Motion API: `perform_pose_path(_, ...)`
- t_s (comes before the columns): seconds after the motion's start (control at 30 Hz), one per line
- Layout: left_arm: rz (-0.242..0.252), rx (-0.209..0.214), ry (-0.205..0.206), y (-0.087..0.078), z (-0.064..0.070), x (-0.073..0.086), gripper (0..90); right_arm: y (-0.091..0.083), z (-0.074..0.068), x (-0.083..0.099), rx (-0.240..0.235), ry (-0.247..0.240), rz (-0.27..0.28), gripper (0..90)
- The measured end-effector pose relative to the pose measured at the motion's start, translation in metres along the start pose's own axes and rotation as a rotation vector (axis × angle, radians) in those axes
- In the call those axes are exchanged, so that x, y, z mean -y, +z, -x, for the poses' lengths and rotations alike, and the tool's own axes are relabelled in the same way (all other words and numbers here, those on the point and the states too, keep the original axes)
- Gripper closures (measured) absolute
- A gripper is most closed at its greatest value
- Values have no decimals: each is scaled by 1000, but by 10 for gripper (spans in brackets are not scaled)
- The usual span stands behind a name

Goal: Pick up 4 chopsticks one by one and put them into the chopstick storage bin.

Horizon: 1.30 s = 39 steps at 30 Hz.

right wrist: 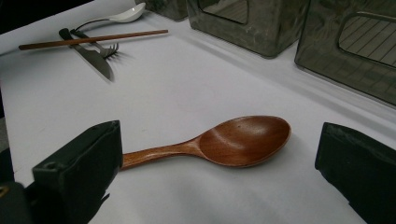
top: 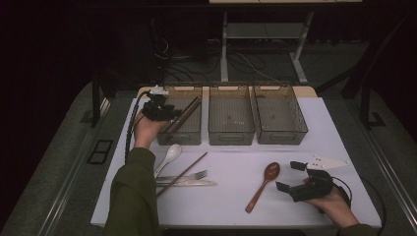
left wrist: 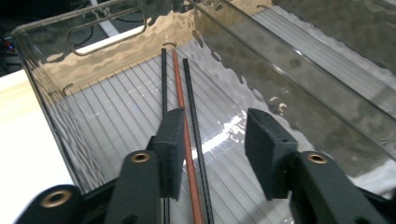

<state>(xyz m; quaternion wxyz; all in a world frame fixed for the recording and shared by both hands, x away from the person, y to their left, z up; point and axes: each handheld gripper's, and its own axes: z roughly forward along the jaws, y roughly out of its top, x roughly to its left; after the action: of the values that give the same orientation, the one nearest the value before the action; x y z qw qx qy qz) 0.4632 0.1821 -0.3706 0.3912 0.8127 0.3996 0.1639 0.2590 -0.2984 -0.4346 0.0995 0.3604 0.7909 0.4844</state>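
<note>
- Three chopsticks (left wrist: pixel 186 116), two black and one reddish brown, lying side by side lengthwise on the ribbed floor of the left bin (top: pixel 189 132), running toward its far handle wall.
- Left tool (left wrist: pixel 212 140) poised over that bin, jaws spread and holding nothing; reddish stick passing just beside the left pad, bare bin floor under the right pad.
- Seen from above, left tool (top: pixel 158 108) sitting at the bin's near left corner, close to the bench's left edge.
- Wooden spoon (right wrist: pixel 219 144) flat on the white bench (top: pixel 231 162), bowl up, lying between the spread jaws of the right tool (right wrist: pixel 219 177), touching neither pad; open bench all around it.
- Right tool (top: pixel 295 178) released, low at the near right of the bench, just right of the wooden spoon (top: pixel 264 184).
- Middle bin (top: pixel 230 120) and right bin (top: pixel 279 118) standing in a row beside the left bin, walls almost touching, along the far edge.
- Near left: white spoon (top: pixel 168 156), fork (top: pixel 187 175), knife (top: pixel 189 183) and a single brown chopstick (top: pixel 183 173) lying across them, clustered well apart from the wooden spoon.
- Wide bare strip of bench between that cluster and the wooden spoon, and between the bins and the near edge.
</note>
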Motion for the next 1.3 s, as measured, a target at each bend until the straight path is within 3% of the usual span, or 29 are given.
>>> perform_pose_path(0.07, 19, 32, -3, -6, 4, 0, 517, 0, 0, 0, 1, -3, -1, 10)
perform_pose_path(0.17, -2, 41, 18, -14, 11, 1, 481, 0, 0, 0, 1, -5, -1, 10)
perform_pose_path(0.3, 20, 88, -7, -26, 20, 6, 446, 1, -1, 0, 2, -9, -5, 10)
perform_pose_path(0.4, 3, 92, 18, -35, 28, 9, 423, 1, -1, 0, 4, -9, -6, 10)
perform_pose_path(0.8, 12, 105, 33, -62, 61, 29, 357, 0, -2, 0, 4, -10, -8, 10)
perform_pose_path(1.3, -17, 140, 34, -66, 89, 70, 349, 1, -2, 0, 6, -8, -9, 10)
